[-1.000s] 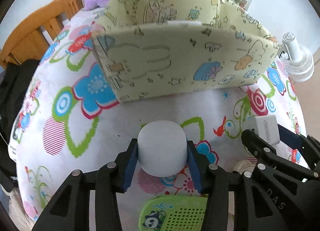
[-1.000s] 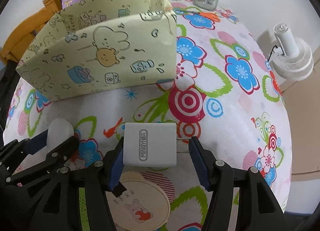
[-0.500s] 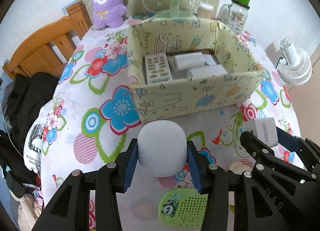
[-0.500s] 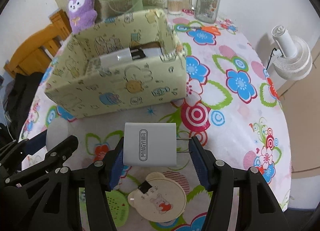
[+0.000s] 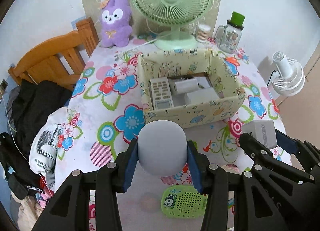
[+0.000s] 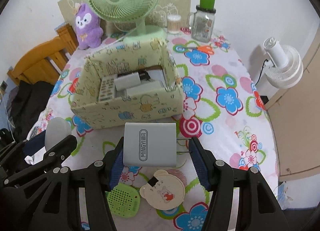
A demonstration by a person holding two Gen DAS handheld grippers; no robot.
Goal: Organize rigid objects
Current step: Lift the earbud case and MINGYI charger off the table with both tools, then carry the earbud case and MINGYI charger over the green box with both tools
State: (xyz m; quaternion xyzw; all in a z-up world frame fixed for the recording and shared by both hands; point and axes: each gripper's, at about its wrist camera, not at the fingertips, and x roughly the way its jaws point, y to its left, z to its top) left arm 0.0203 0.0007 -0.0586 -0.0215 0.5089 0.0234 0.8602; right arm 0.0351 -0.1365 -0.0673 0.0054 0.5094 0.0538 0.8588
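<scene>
Step in hand looks like carry-to-box: both grippers loaded and held above the table (image 5: 112,115), short of the box (image 5: 192,117); neither item is over the opening yet; left gripper (image 5: 162,160) clamped on a white rounded dome (image 5: 161,147), blue pads pressed on its two sides, dome sitting upright between the jaws, gap narrow and fully filled by it; right gripper (image 6: 156,151) holds a white charger (image 6: 150,144), label facing the camera, left pad on the body, the metal prongs (image 6: 183,145) poking toward the right pad, so jaws stand at a middling width; whether the right pad presses the prong tips or just meets them is hard to tell; box sits mid-table, open top, already holding a remote (image 5: 161,93) at left and white blocks (image 5: 192,89) at right, so free space inside is small; next move probably needs both hands forward and over the near wall, then down into whatever gap is left, release one at a time so the grippers, close side by side, don't knock; dome is smooth and round, may roll once dropped; charger held via prongs could twist in the grip; still loose on the table near the grippers: green speaker (image 5: 184,201) and a bear-shaped disc (image 6: 162,192), likely later picks; fan (image 5: 170,7) and jar (image 5: 230,33) behind the box, out of the way
</scene>
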